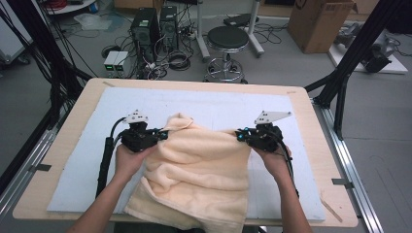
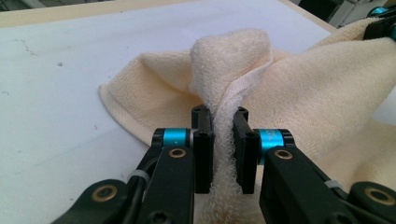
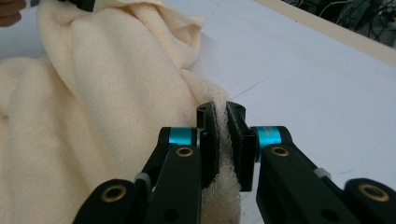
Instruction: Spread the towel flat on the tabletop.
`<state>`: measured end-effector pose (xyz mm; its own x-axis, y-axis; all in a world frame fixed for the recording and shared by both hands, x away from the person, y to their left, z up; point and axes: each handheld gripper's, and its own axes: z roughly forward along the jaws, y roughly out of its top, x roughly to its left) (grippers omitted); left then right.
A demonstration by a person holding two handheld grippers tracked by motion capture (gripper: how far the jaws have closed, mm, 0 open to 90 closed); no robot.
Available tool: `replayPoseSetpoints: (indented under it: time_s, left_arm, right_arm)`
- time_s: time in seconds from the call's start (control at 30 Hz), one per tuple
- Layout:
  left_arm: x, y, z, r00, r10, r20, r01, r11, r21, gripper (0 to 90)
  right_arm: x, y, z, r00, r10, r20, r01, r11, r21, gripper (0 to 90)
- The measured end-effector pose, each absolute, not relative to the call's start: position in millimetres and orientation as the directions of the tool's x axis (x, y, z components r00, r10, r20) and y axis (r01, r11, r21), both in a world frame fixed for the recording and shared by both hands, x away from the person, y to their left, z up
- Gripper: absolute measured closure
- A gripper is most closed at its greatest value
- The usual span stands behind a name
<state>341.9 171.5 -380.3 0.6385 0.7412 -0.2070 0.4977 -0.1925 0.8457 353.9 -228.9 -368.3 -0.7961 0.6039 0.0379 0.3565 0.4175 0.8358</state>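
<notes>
A cream terry towel (image 1: 197, 170) lies rumpled on the white mat (image 1: 97, 126), its near end hanging over the table's front edge. My left gripper (image 1: 164, 134) is shut on the towel's far left edge; in the left gripper view the jaws pinch a bunched fold of the towel (image 2: 233, 70) at the gripper (image 2: 223, 121). My right gripper (image 1: 240, 135) is shut on the far right edge; in the right gripper view the towel (image 3: 93, 116) fills the left side and its hem is clamped in the gripper (image 3: 221, 116). The towel's far edge is stretched between the two grippers.
The wooden table (image 1: 311, 107) carries the white mat. Bare mat lies beyond the towel and to both sides. A black stool (image 1: 227, 41), computer towers (image 1: 145, 26), cables and a cardboard box (image 1: 320, 22) stand on the floor behind. A black frame leg (image 1: 350, 53) rises at right.
</notes>
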Motion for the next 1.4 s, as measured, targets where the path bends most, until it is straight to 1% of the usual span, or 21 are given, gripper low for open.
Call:
replayPoseSetpoints:
  time_s: [0.1,0.23,0.3,0.37,0.4,0.43,0.47,0.5,0.53,0.57,0.63,0.73,0.8,0.93,1.03,1.1,1.17,1.23,1.27,1.33,1.4]
  left_arm:
    - [332.2,179.1,-387.6,0.644,0.724,-0.249,0.532,-0.189,0.825,80.7]
    - [317.9,184.4,-402.0,0.646,0.715,-0.268,0.573,-0.221,0.789,80.0]
    - [312.1,186.5,-409.8,0.653,0.71,-0.265,0.598,-0.267,0.756,79.6]
    - [307.8,188.3,-413.5,0.662,0.706,-0.253,0.598,-0.293,0.746,77.3]
    - [306.4,188.4,-412.6,0.666,0.707,-0.238,0.592,-0.307,0.745,75.1]
    - [305.3,188.7,-410.3,0.664,0.714,-0.221,0.581,-0.307,0.754,71.2]
    - [304.8,189.1,-407.1,0.662,0.719,-0.212,0.571,-0.3,0.765,65.4]
    - [305.2,189.7,-402.8,0.665,0.717,-0.21,0.563,-0.296,0.772,60.2]
    - [305.5,188.6,-398.7,0.665,0.717,-0.211,0.553,-0.283,0.783,56.8]
    - [306.1,187.1,-394.1,0.667,0.716,-0.209,0.546,-0.278,0.79,53.7]
    - [308.2,182.9,-385.6,0.675,0.711,-0.194,0.527,-0.281,0.802,48.5]
    - [313.9,172.5,-371.9,0.688,0.705,-0.173,0.489,-0.273,0.829,45.9]
    - [319.1,164.1,-367.5,0.694,0.702,-0.164,0.477,-0.277,0.834,44.2]
    - [334.8,144.5,-368.3,0.7,0.699,-0.149,0.482,-0.308,0.82,42.7]
    - [347.1,135.4,-376.3,0.683,0.716,-0.145,0.508,-0.322,0.799,42.5]
    - [356.5,131.0,-386.3,0.677,0.721,-0.144,0.538,-0.352,0.766,44.6]
    - [362.4,129.7,-394.3,0.662,0.738,-0.127,0.565,-0.381,0.731,56.5]
    - [365.9,132.3,-397.8,0.653,0.748,-0.115,0.573,-0.389,0.721,72.8]
    - [366.6,133.8,-397.8,0.644,0.756,-0.119,0.576,-0.376,0.726,76.8]
    - [366.8,138.3,-393.6,0.629,0.766,-0.132,0.57,-0.339,0.748,80.0]
    - [365.8,143.0,-387.9,0.609,0.781,-0.136,0.552,-0.294,0.781,81.3]
  right_arm:
    - [344.2,-226.4,-373.1,-0.811,0.584,0.039,0.36,0.445,0.82,84.6]
    - [332.4,-221.0,-392.2,-0.833,0.548,0.071,0.389,0.489,0.78,84.4]
    - [326.1,-216.3,-404.8,-0.847,0.523,0.088,0.397,0.514,0.76,84.2]
    - [322.9,-212.8,-413.1,-0.856,0.505,0.112,0.412,0.534,0.738,83.5]
    - [321.7,-211.4,-415.3,-0.858,0.499,0.121,0.417,0.539,0.732,82.0]
    - [321.4,-210.4,-415.5,-0.863,0.491,0.121,0.412,0.543,0.731,77.4]
    - [321.4,-210.0,-414.5,-0.864,0.489,0.123,0.408,0.535,0.74,72.6]
    - [321.7,-209.9,-411.6,-0.862,0.49,0.131,0.411,0.524,0.746,68.7]
    - [322.1,-209.8,-407.5,-0.86,0.492,0.133,0.408,0.508,0.758,64.6]
    - [323.3,-209.8,-402.7,-0.856,0.502,0.123,0.399,0.491,0.775,61.5]
    - [325.8,-209.2,-393.6,-0.854,0.505,0.125,0.392,0.466,0.793,58.4]
    - [335.6,-205.3,-380.5,-0.846,0.526,0.086,0.361,0.447,0.818,55.9]
    - [343.3,-201.1,-377.0,-0.842,0.531,0.096,0.368,0.435,0.822,55.4]
    - [361.9,-188.5,-383.0,-0.835,0.539,0.107,0.388,0.44,0.809,53.8]
    - [374.7,-180.1,-393.8,-0.824,0.55,0.136,0.427,0.447,0.786,53.3]
    - [384.1,-175.6,-404.0,-0.818,0.552,0.161,0.457,0.454,0.764,53.7]
    - [390.6,-173.6,-413.2,-0.815,0.55,0.183,0.484,0.47,0.738,58.6]
    - [395.2,-175.1,-420.1,-0.815,0.546,0.194,0.502,0.498,0.707,73.4]
    - [396.3,-177.2,-421.5,-0.814,0.546,0.2,0.51,0.504,0.698,78.6]
    - [395.6,-182.3,-417.8,-0.808,0.559,0.185,0.509,0.507,0.695,82.2]
    - [392.9,-188.7,-409.4,-0.808,0.57,0.147,0.481,0.496,0.723,83.3]
